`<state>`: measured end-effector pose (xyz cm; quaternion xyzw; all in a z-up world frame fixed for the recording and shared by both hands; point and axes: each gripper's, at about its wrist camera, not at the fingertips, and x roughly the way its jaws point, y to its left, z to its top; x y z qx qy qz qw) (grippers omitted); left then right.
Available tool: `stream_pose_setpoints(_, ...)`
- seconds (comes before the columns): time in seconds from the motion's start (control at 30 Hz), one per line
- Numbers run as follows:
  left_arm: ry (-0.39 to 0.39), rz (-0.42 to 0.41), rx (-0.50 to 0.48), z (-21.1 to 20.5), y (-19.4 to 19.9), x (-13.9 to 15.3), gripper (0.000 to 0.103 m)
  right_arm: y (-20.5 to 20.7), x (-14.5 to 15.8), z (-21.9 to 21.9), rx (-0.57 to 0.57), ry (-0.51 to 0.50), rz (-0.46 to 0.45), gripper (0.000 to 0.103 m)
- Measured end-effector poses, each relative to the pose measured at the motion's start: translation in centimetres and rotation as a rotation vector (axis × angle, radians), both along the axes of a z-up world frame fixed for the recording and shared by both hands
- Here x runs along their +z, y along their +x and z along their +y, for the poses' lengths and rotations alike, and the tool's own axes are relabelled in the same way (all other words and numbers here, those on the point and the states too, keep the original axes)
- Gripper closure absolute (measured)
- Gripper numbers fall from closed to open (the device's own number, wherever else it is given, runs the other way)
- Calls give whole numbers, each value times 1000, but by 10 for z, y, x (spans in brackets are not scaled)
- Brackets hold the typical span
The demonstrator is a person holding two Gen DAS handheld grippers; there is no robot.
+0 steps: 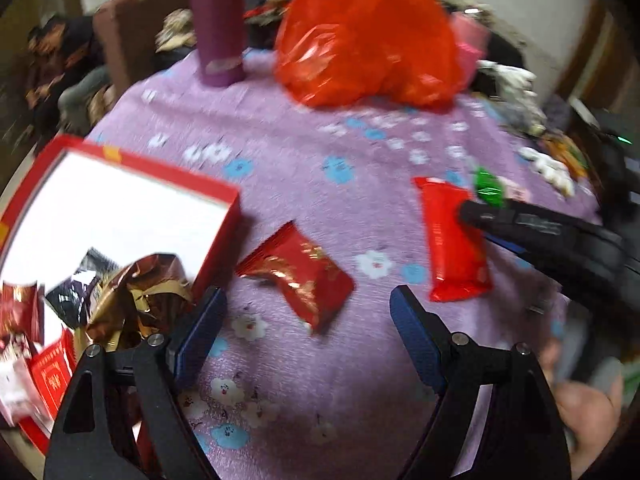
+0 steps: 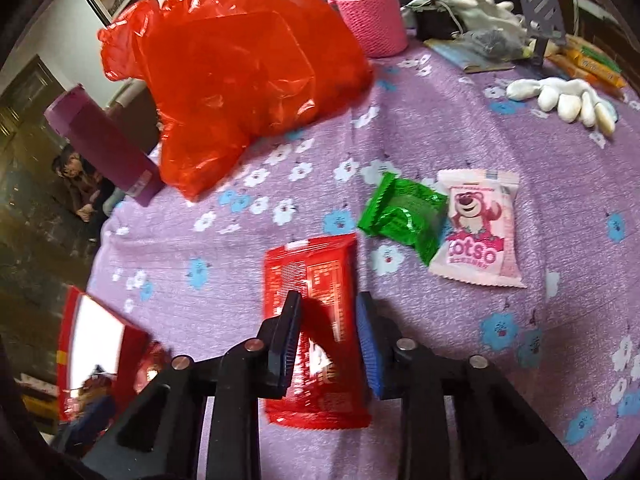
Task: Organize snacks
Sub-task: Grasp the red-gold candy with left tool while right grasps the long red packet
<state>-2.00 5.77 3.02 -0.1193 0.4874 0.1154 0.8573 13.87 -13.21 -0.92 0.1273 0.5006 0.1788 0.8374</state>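
We are closing our right gripper (image 2: 328, 336) on the long red snack packet (image 2: 316, 320), which is lying between its jaws on the tablecloth. Our left gripper (image 1: 308, 320) is hanging open, with a red-gold packet (image 1: 300, 276) just ahead. Next, we think, lifting toward the red box (image 1: 224, 224).

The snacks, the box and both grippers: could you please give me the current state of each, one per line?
Left gripper: open, empty, above the cloth.
Right gripper: shut on the long red packet.
Red-and-gold packet: loose on the cloth, ungripped.
Green packet: loose, overlapping the pink bear packet.
Red box: open, several wrappers inside.
Red plastic bag: crumpled, something boxy inside.
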Motion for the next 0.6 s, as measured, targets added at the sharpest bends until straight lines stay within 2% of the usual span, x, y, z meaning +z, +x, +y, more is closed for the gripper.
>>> stream_pose_setpoints(0.07,-51,24,25,7,6,-8,19,1,2,-4,4,33,16,68)
stream_pose_setpoints(0.17,-84,64,66,13,16,-19,19,-1,7,-8,-21,39,5,55)
stream_pose_setpoints(0.33,-71,56,51,7,28,-20,19,-1,10,-13,-43,50,2,50)
stream_pose_setpoints(0.5,-8,9,-54,-7,33,-22,20,0,8,-14,-44,58,15,50)
stream_pose_setpoints(0.53,6,4,-80,-11,33,-22,22,0,8,-15,-46,61,15,50)
stream_pose_setpoints(0.6,43,-4,-126,-18,34,-22,34,0,8,-16,-45,63,18,49)
